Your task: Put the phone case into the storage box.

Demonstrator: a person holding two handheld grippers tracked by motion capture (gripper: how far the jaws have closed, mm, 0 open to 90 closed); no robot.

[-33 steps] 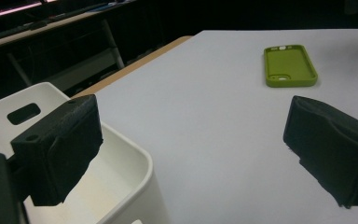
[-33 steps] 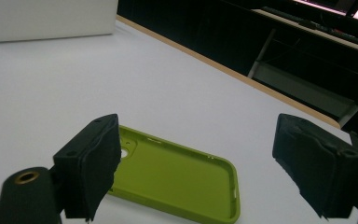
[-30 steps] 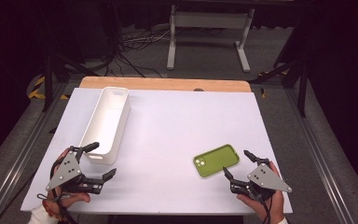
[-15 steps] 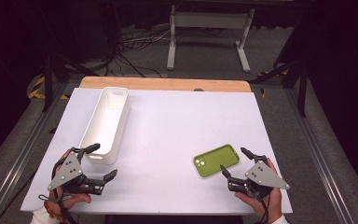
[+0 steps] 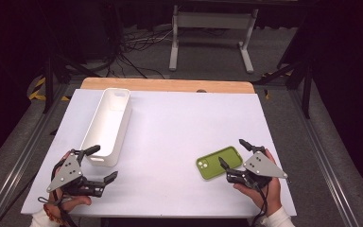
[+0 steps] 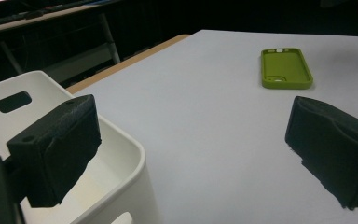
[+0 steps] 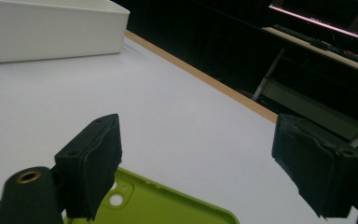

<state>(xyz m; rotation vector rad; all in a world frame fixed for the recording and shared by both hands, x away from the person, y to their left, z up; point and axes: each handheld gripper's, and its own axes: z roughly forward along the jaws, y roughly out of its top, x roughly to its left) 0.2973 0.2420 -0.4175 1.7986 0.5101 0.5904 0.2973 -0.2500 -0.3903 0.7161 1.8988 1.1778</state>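
Edging closer, the right gripper (image 5: 231, 152) has been brought astride the case (image 5: 219, 162), fingers (image 7: 95, 163) spread, nothing grasped yet.

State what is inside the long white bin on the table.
The white bin looks empty: the high view shows bare white floor and walls, with a handle slot at the far end. In the left gripper view, the left tool covers part of the bin's interior.

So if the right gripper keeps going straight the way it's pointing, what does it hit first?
Probably the green phone case: the right gripper points up-left with open jaws over the case's near end. Height above it is unclear.
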